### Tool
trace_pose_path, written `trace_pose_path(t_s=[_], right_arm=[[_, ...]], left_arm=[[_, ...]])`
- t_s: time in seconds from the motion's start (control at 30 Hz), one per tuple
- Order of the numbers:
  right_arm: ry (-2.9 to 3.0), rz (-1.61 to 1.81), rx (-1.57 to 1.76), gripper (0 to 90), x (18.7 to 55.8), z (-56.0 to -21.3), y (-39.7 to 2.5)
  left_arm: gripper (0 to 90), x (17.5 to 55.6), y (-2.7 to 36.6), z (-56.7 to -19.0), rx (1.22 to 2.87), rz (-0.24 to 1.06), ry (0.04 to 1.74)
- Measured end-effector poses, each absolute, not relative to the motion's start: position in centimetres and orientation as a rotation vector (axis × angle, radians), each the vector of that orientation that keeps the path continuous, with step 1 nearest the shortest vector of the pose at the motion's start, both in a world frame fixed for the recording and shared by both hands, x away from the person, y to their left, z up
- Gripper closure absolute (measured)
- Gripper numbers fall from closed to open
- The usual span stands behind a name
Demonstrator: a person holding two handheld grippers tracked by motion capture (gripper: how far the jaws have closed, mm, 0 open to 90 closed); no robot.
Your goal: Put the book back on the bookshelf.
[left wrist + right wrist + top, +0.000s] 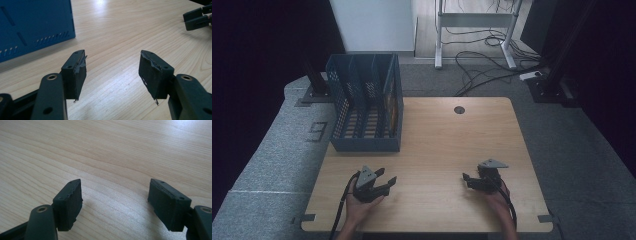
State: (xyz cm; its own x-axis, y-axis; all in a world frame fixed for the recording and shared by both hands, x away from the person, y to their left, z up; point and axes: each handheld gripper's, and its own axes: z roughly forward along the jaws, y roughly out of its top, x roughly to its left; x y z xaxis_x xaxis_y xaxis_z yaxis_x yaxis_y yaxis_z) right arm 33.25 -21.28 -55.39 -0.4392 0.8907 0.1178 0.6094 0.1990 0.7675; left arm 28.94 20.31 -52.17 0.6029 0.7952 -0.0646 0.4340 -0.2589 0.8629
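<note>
A person's hands hold two black grippers low over a light wooden table (437,145). My left gripper (388,179) rests near the front left, jaws open and empty, pointing right. In the left gripper view its own jaws (112,67) stand wide apart over bare wood, with the right gripper's fingers (197,18) at the top right. My right gripper (466,180) sits at the front right, pointing left, open with nothing between its pads (115,195). A dark blue slotted file rack (367,102) stands at the back left of the table, something brownish in its right slot.
The rack's blue wall (32,27) lies close to the left gripper's left side. A round cable hole (459,110) sits near the table's far edge. Beyond the table are a grey floor, loose cables (482,65) and a white desk frame (474,30).
</note>
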Motion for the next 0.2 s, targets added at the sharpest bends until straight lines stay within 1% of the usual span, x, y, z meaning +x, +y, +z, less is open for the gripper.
trace_pose_path(t_s=[0.2], right_arm=[[2.131,1.1,1.399,26.0,33.26,-55.4,-21.26]], left_arm=[[38.7,29.06,20.54,-52.13,1.89,0.483,0.99]])
